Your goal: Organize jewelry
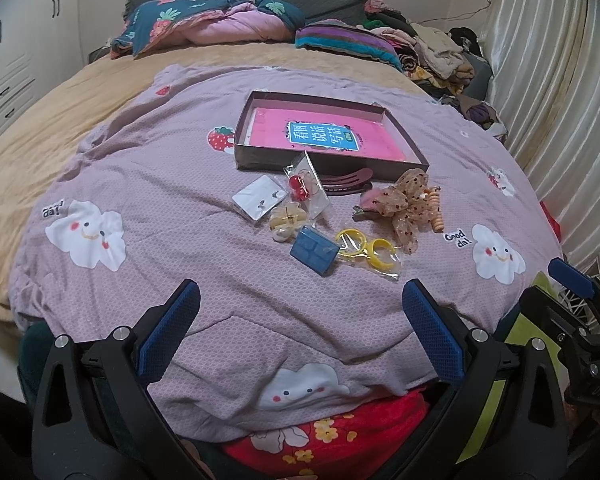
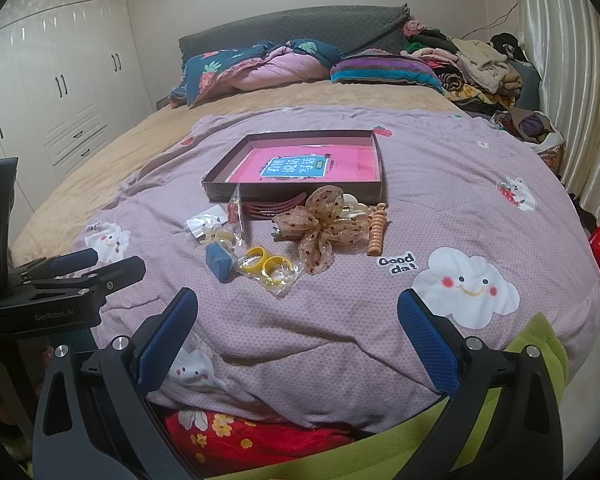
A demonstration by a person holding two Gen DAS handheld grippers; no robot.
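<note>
A dark shallow box (image 1: 256, 159) (image 2: 220, 188) with a pink book (image 1: 324, 136) (image 2: 300, 166) inside lies on a purple quilt. Jewelry lies in front of it: a white earring card (image 1: 257, 199), a red bagged piece (image 1: 299, 188), a cream clip (image 1: 286, 218), a blue square case (image 1: 314, 249) (image 2: 219, 261), bagged yellow rings (image 1: 370, 250) (image 2: 266, 266), a dotted bow clip (image 1: 406, 204) (image 2: 320, 226), a dark hair clip (image 1: 346, 181), an orange spiral tie (image 2: 376, 234). My left gripper (image 1: 300, 328) and right gripper (image 2: 298, 330) are open and empty, near the bed's front edge.
The purple quilt (image 1: 180, 184) (image 2: 440, 184) covers a tan bed. Folded bedding (image 1: 204, 24) and a clothes pile (image 1: 432, 52) lie at the far end. Curtains (image 1: 548, 100) hang at right, wardrobes (image 2: 60, 80) at left. The left gripper shows in the right wrist view (image 2: 76, 276).
</note>
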